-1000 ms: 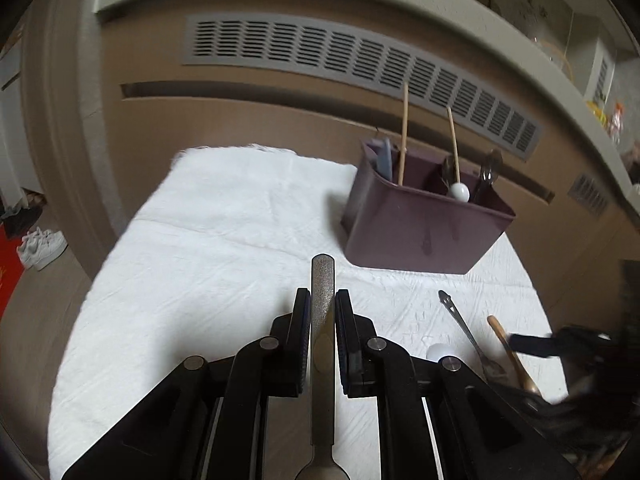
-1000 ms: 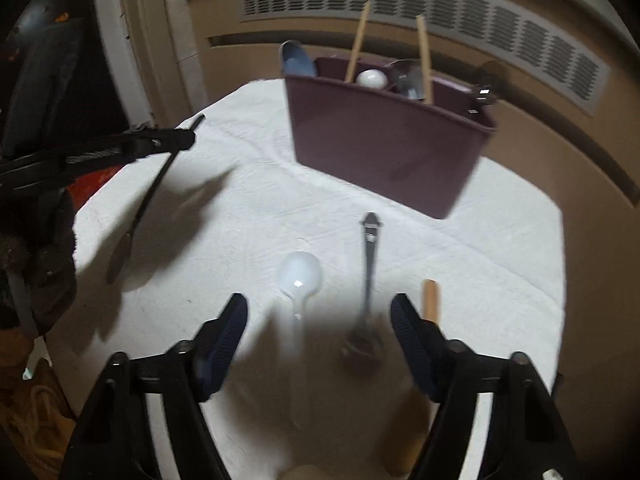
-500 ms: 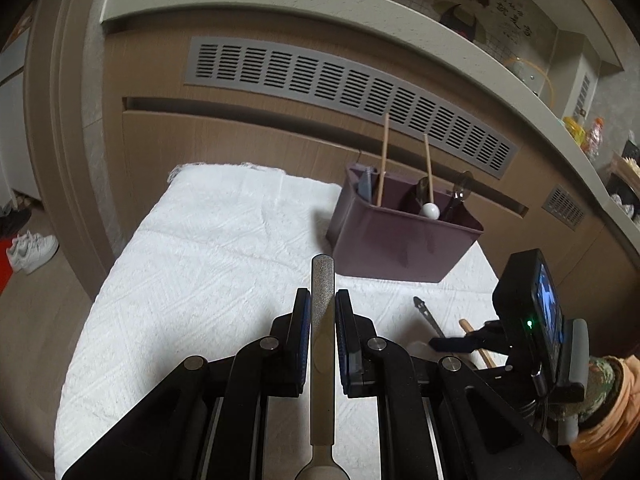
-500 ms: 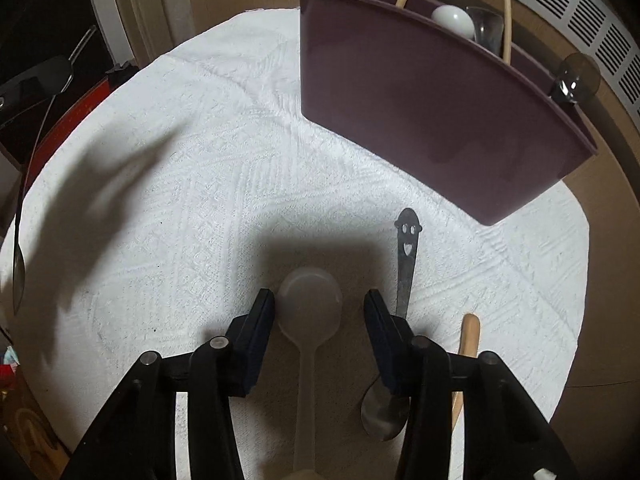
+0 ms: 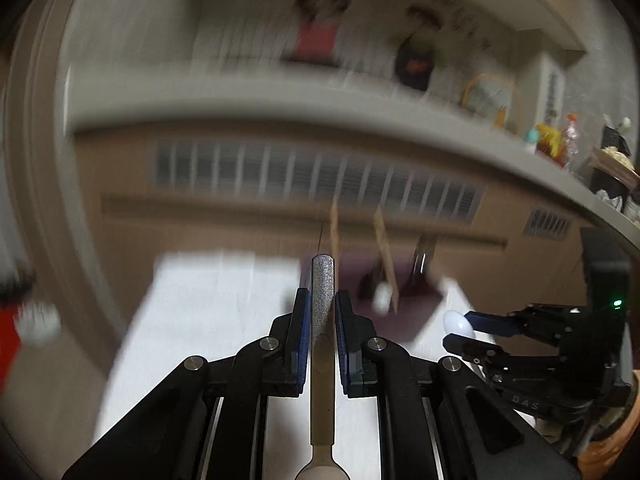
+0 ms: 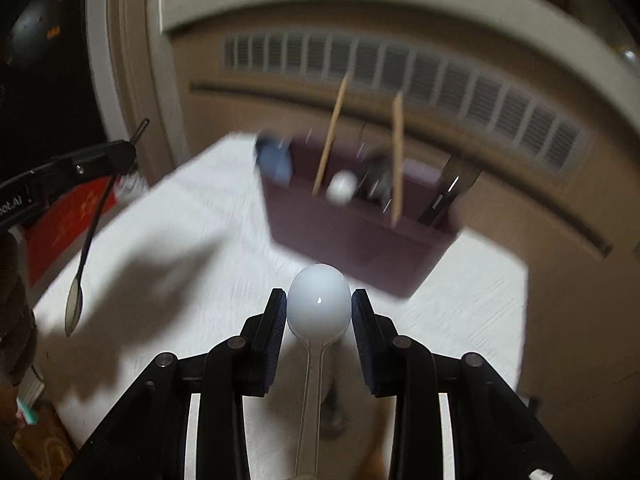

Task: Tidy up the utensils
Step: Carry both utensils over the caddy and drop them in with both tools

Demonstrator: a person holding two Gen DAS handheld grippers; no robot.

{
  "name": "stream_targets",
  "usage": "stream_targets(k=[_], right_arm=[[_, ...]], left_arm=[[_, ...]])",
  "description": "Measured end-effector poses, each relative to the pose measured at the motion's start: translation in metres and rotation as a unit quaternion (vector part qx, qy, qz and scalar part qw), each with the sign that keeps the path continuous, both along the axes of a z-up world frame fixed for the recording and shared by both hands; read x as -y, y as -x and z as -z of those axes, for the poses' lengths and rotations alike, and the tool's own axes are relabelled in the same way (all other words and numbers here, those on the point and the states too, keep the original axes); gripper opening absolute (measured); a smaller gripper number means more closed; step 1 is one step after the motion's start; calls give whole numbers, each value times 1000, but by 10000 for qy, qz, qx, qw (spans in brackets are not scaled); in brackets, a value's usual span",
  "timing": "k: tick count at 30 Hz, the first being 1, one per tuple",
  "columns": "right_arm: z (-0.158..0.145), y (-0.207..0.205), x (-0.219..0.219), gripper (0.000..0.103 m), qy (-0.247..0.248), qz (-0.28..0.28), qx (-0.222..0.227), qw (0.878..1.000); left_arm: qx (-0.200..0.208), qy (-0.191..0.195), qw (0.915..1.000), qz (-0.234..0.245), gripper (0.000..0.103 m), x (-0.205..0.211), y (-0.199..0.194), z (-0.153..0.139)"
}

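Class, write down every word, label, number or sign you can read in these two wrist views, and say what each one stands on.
"DAS": on the black body of the right claw, its jaws closing on a white spoon.
"oot.AI": on the side of the left claw; the start is cut off by the picture's edge.
Gold marks on the red mat: too blurred to read.
Wall pictures: too blurred to read.

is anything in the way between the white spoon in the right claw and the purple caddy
Nothing visible does. The white spoon sits bowl-first between the right claw's closing pads, and only bare white cloth lies between it and the purple caddy. The caddy already holds upright chopsticks and other utensils.
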State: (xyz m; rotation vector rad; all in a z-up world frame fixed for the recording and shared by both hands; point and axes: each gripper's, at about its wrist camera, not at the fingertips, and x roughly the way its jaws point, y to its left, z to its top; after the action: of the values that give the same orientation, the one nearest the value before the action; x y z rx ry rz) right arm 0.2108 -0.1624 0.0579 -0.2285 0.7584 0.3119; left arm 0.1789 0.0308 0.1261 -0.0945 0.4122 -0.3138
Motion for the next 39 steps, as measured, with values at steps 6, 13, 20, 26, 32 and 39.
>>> stream_targets(k=[6,13,20,26,32,39], right_arm=[[-120,-15,21,31,-501,339,1807,9817],[-184,-46,34,31,-972,421,3008,9478],[-160,-76,47,31,-1115,560,3015,9453],[-105,-102,42,31,-897,604,2726,9560],[-56,-112,36,32,-624,664,2579,9619],[-17,-121,38,32,-634,716,2184,9712]], left_arm=[[1260,-145,9919,72,13,41,-31,-86],[2123,78,9771,133,13,54,-64,-122],[1965,294,9800,146,13,60,-103,-90],[1759,206,9841,154,13,75,-129,-33],[1657,18,9861,-76,13,80,-137,24],[1121,108,9936,-66,13,76,-152,67]])
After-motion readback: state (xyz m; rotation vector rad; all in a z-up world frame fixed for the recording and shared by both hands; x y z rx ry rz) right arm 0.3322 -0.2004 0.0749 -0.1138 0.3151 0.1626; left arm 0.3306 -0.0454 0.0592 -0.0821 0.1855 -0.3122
